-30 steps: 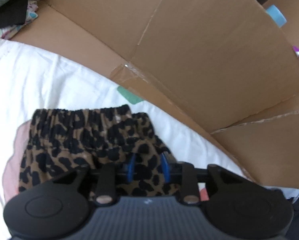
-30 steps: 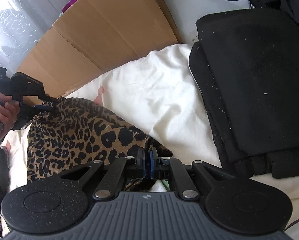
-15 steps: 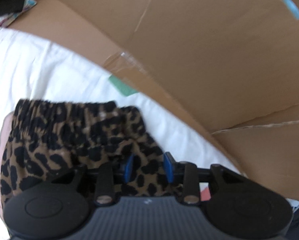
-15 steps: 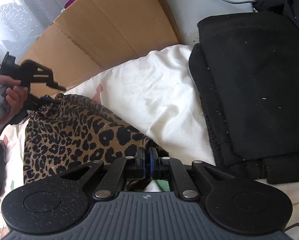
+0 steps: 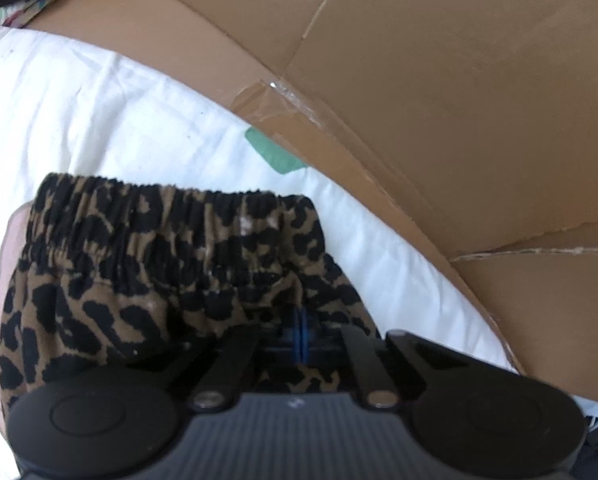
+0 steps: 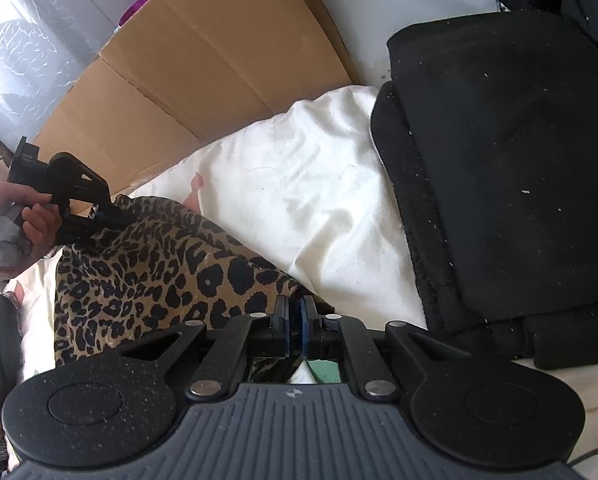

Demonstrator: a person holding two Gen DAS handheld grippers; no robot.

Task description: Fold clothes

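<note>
Leopard-print shorts [image 5: 147,272] with an elastic waistband lie on a white sheet [image 5: 79,120]. My left gripper [image 5: 301,334] is shut on the near edge of the shorts, its blue pads pressed together. In the right wrist view the shorts [image 6: 159,272] stretch from the left gripper [image 6: 99,214], held by a hand at the far left, to my right gripper [image 6: 295,320], which is shut on the other corner of the fabric.
Flattened cardboard [image 5: 419,100] stands along the far side of the sheet and also shows in the right wrist view [image 6: 203,80]. A pile of folded black clothes [image 6: 499,180] lies on the right. White sheet [image 6: 319,200] lies between it and the shorts.
The left gripper was shut on the shorts, opened half a second ago, and is now shut on the fabric again. The right gripper has kept its hold and barely moved.
</note>
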